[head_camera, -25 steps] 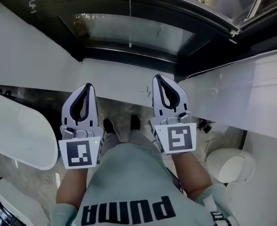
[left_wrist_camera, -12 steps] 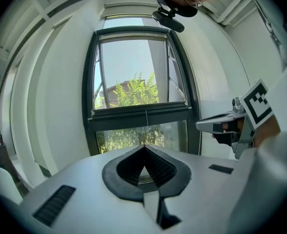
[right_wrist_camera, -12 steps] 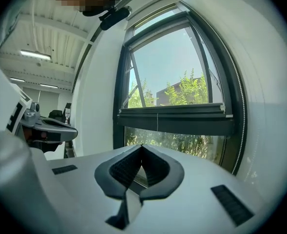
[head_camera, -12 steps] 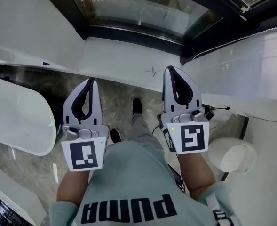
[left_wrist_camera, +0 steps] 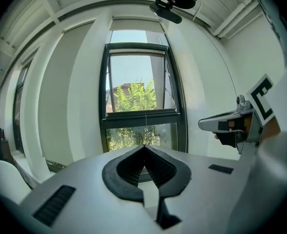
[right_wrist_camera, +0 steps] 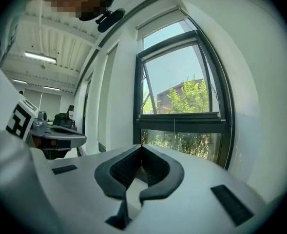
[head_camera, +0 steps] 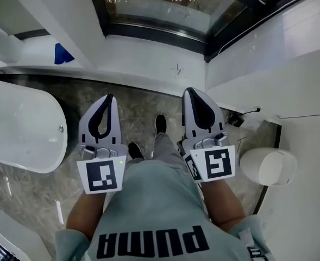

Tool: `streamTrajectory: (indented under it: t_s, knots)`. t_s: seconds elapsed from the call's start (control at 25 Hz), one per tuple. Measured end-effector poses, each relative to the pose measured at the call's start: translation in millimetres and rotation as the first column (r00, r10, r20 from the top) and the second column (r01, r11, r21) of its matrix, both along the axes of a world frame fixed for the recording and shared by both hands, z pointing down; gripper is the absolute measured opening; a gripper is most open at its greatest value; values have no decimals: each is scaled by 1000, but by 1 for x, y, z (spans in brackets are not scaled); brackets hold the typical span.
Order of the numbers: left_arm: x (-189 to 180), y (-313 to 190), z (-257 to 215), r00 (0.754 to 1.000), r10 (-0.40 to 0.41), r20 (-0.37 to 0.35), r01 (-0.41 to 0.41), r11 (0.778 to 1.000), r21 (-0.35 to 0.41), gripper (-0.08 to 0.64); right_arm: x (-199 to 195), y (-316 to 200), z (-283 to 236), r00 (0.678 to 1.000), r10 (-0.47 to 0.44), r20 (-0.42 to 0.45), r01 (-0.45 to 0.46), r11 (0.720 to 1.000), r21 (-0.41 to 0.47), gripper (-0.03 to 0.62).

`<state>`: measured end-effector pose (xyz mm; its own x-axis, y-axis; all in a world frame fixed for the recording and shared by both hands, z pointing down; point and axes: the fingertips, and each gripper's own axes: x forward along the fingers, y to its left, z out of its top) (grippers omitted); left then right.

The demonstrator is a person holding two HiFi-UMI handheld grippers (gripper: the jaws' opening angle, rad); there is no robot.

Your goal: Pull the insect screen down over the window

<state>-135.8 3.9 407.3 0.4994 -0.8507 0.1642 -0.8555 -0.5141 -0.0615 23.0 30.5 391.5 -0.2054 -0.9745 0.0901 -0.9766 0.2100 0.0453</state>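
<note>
Our left gripper (head_camera: 110,98) and right gripper (head_camera: 190,91) both closed, empty, well apart from window (left_wrist_camera: 138,82). Cord (left_wrist_camera: 145,126) hangs from middle bar (left_wrist_camera: 133,113), not gripped. We judge screen pull not yet done.

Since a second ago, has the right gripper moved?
Yes: the right gripper has backed away from the window frame; its tip now overlaps marble floor, not the wall.

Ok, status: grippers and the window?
Left gripper shut, empty. Right gripper shut, empty. Window ahead, untouched, no screen over it. Nothing in the way.
</note>
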Motion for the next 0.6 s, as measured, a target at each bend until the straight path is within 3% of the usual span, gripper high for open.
streamTrajectory:
  t_s: [0.28,0.6]
  knots:
    - [-19,50,4,1000,-20,-17,20,1000,-5,12,-13,44,-9,1000,-16,-12,16,1000,9,6]
    - [17,99,18,997,-55,-54,54,998,-33,12,23,96,7,999,-47,-23,46,999,-29,6]
